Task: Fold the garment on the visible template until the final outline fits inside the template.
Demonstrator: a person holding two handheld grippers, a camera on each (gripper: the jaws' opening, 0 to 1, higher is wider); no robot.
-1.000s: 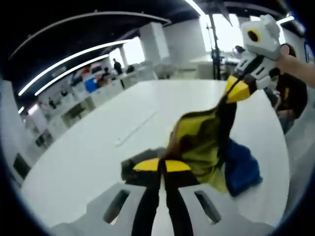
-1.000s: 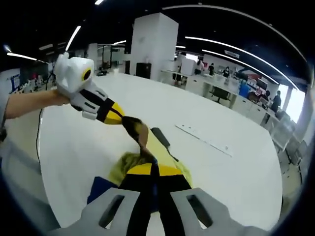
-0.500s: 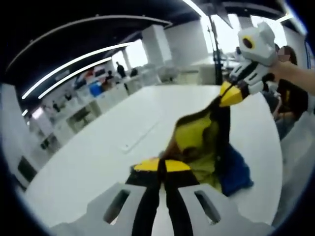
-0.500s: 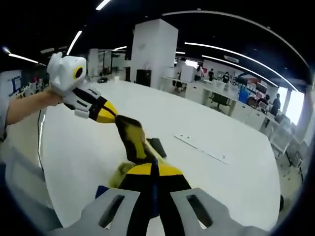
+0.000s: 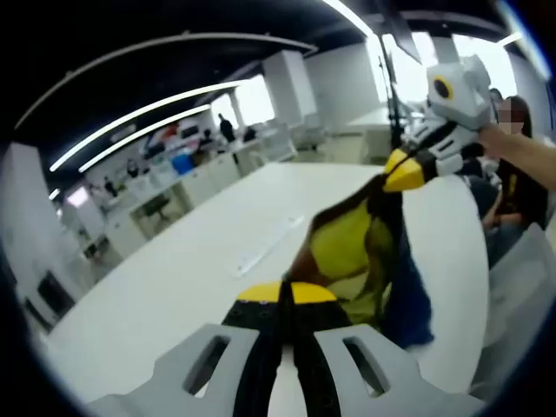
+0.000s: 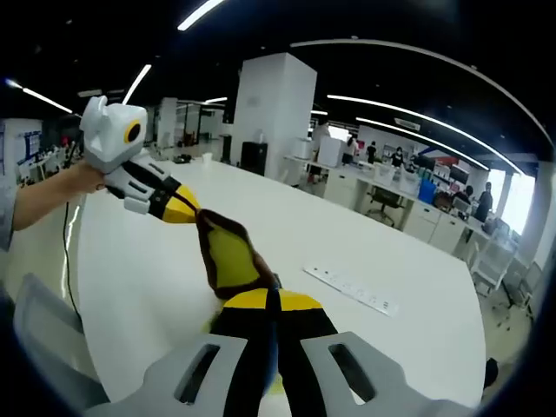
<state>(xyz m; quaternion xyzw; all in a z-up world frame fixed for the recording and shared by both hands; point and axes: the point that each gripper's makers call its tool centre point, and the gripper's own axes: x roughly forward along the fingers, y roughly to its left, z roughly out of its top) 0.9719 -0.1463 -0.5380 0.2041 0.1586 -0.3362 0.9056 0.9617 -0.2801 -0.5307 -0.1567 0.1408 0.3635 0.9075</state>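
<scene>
Item: garment (image 5: pixel 352 252), yellow with dark trim and a blue part, held in the air above the white table (image 5: pixel 174 287), toward its near edge.

Left gripper (image 5: pixel 284 295): clenched on one end of the garment.

Right gripper (image 6: pixel 271 300): clenched on the other end.

Change: I have raised the cloth; a second ago more of it lay heaped on the table. It now hangs stretched between both grippers, apparently clear of the surface.

Meaning: probably a shake-out before laying flat; folding not yet begun. Template: I cannot make one out.
</scene>
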